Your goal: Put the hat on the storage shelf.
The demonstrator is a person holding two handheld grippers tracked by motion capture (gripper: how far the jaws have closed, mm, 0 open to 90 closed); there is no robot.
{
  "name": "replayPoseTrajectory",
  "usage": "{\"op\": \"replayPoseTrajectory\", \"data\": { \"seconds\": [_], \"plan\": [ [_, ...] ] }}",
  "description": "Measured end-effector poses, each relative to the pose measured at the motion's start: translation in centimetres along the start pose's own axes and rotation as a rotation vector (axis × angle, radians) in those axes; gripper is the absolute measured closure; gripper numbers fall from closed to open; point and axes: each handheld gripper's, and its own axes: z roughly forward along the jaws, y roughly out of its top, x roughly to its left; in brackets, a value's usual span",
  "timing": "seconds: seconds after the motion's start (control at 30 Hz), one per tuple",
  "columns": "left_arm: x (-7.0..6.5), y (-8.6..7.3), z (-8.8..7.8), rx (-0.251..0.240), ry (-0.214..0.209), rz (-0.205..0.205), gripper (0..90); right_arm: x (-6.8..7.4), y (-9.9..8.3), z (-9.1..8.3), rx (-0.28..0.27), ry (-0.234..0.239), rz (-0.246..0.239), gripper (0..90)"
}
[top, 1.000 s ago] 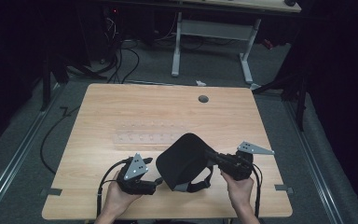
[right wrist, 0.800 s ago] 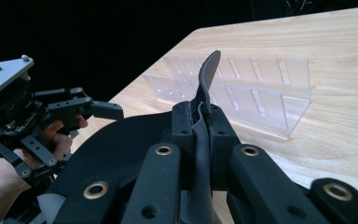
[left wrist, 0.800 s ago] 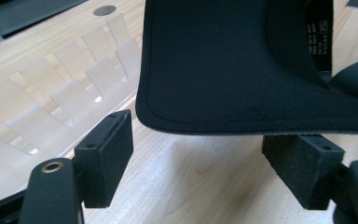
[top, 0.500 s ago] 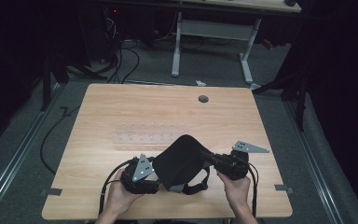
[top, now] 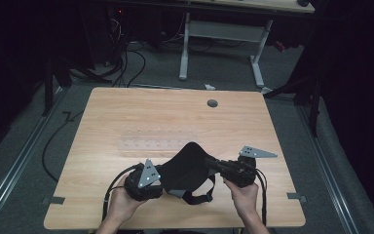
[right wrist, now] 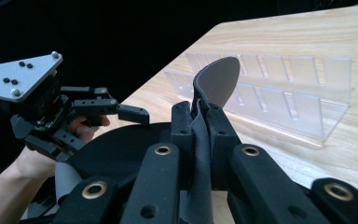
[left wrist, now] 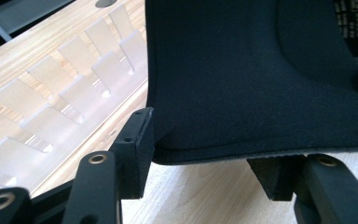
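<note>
Right hand-held gripper (right wrist: 200,135): the jaws are squeezed tight on the edge of a black padded thing (right wrist: 214,81); a thin fold of it is pinched between the pads. The same hand-held gripper (top: 213,165) is seen from above at the right side of the black padded thing (top: 187,165).

Left hand-held gripper (left wrist: 205,154): the jaws have just been closing and are part way shut. The lower edge of the black padded thing (left wrist: 242,70) is caught between them. The left pad is touched by the cloth; it cannot be told whether the right pad is pressed on it. From above, this hand-held gripper (top: 163,183) is seen at the left side of the thing.

Black padded thing: it is held up over the near part of the bench (top: 126,117), between both hand-held grippers. Dark straps (top: 197,195) are hung under it.

Bench: it is made of light wood, with a small round grey hole cover (top: 212,103) near the far edge.

Room: it is dark; a grey floor, black cables (top: 126,58) and a white frame (top: 221,34) are seen behind the bench.

Clear rack (top: 151,141): it is laid on the bench just behind the black thing; its slots (left wrist: 74,93) are seen with nothing in them.
</note>
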Motion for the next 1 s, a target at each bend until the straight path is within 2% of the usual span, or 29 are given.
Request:
{"op": "replayPoseTrajectory", "data": {
  "seconds": [0.13, 0.2, 0.3, 0.4, 0.47, 0.6, 0.77, 0.9, 0.93, 1.0],
  "plan": [
    [-0.1, 0.0, 0.1, -0.003, 0.004, 0.0, 45.2, -0.1, 0.1, 0.2, 0.003, 0.016, 0.012, 84.5],
    [-0.2, -0.2, 0.2, 0.007, 0.022, 0.012, 45.1, 0.0, 0.1, 0.3, 0.006, 0.02, 0.017, 84.2],
    [-0.3, -0.3, 0.3, 0.023, 0.019, -0.001, 46.1, -0.1, 0.0, 0.6, 0.009, 0.023, 0.008, 83.6],
    [-0.3, -0.3, 0.3, 0.022, 0.011, -0.002, 50.6, -0.3, 0.1, 0.8, 0.012, 0.031, 0.024, 83.2],
    [-0.4, -0.2, 0.0, 0.033, -0.014, 0.003, 56.9, -0.3, 0.1, 0.8, 0.01, 0.033, 0.027, 82.8],
    [-0.3, 0.4, -0.6, 0.043, -0.079, -0.032, 67.2, -0.6, 0.3, 0.6, -0.015, 0.036, 0.027, 81.8],
    [-0.5, 0.8, -1.0, 0.058, -0.129, -0.011, 75.9, -1.2, 0.6, 0.4, -0.032, 0.042, 0.04, 80.7],
    [-0.7, 0.8, -1.2, 0.083, -0.183, -0.017, 82.3, -1.5, 0.7, 0.3, -0.039, 0.031, 0.039, 80.1],
    [-0.6, 0.9, -1.3, 0.096, -0.21, -0.018, 84.5, -1.6, 0.7, 0.2, -0.04, 0.028, 0.041, 79.9],
    [-0.6, 0.9, -1.5, 0.097, -0.24, -0.021, 87.0, -1.8, 0.8, 0.2, -0.043, 0.006, 0.035, 78.7]
  ]
}}
